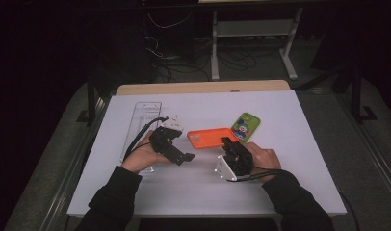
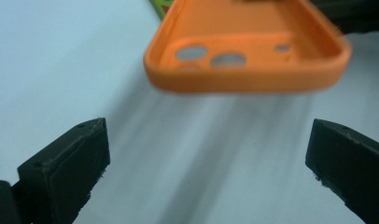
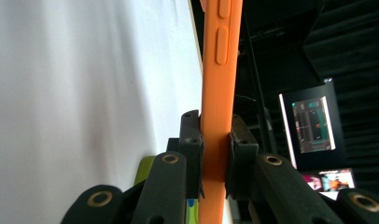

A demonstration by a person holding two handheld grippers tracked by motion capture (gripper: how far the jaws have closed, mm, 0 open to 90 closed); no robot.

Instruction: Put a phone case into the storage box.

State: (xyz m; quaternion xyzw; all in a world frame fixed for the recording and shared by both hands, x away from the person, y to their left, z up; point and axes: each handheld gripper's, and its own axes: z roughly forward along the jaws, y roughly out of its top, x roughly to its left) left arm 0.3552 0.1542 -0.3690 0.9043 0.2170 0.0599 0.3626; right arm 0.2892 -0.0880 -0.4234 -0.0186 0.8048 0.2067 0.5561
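White table [image 1: 203, 192] carries the work. Above it hangs an orange phone case [image 1: 210, 138], soft-edged, with camera cutouts and side buttons, pinched by the right gripper [image 1: 228, 143]. The left gripper [image 1: 186, 157], jaws wide apart and empty, sits just beside it.

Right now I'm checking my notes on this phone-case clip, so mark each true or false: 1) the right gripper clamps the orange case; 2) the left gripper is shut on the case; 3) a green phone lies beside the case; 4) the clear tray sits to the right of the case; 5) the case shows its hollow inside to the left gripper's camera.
1) True: the right gripper is shut on the edge of the orange case.
2) False: the left gripper is open, short of the case.
3) True: the green phone lies by its right end.
4) False: the clear tray sits on the left.
5) True.
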